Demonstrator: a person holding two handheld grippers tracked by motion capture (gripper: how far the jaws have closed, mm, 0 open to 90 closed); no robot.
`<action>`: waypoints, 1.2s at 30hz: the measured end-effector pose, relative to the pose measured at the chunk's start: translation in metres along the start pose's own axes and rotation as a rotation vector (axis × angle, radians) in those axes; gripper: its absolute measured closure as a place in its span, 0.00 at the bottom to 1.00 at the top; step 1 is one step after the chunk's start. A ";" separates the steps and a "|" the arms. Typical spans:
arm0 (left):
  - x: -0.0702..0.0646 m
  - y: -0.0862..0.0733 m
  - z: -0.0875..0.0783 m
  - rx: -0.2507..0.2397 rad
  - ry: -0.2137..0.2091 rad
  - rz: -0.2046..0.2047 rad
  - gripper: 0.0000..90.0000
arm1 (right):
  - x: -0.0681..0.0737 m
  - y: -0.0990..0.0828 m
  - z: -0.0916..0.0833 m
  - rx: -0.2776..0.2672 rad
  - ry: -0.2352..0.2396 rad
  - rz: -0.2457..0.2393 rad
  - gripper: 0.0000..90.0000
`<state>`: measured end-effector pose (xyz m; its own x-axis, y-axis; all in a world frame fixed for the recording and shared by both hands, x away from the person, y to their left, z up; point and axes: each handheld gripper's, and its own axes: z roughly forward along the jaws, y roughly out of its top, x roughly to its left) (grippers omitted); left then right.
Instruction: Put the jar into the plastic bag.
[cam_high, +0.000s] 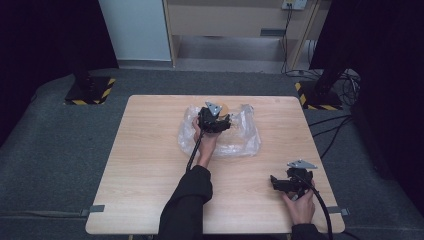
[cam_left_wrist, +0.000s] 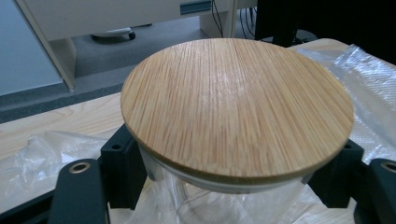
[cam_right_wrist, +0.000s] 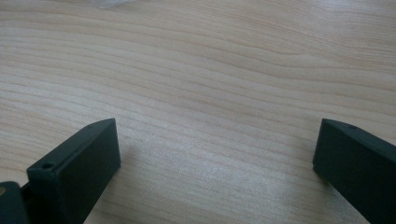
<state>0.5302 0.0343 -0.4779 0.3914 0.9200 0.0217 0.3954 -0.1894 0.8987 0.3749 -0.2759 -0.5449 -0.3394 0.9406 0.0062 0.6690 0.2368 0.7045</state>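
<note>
While the left gripper (cam_high: 215, 120) clamps the jar (cam_left_wrist: 224, 196), bare table (cam_high: 150, 165) surrounds the right gripper (cam_high: 280, 184).

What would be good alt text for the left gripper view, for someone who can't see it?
A round bamboo lid on a clear glass jar fills most of the frame, with the left tongs clamped on the jar just under the lid. Crinkled clear plastic bag lies around it on a light wooden table.

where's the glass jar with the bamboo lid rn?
High view: the jar sits at the table's far centre, on the plastic bag, clamped in the left tool.
</note>
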 end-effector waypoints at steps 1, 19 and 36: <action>0.001 -0.001 0.000 0.000 0.002 0.000 0.28 | 0.000 0.000 0.000 0.000 0.000 0.001 0.01; 0.000 -0.014 0.006 0.021 0.006 0.025 0.28 | 0.000 0.000 0.000 0.000 0.000 0.001 0.01; 0.005 -0.017 0.004 0.024 -0.001 -0.022 0.28 | 0.000 0.000 0.000 0.000 0.000 0.001 0.01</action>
<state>0.5286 0.0410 -0.4948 0.3827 0.9239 0.0013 0.4239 -0.1769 0.8883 0.3749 -0.2758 -0.5449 -0.3388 0.9408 0.0065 0.6693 0.2361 0.7045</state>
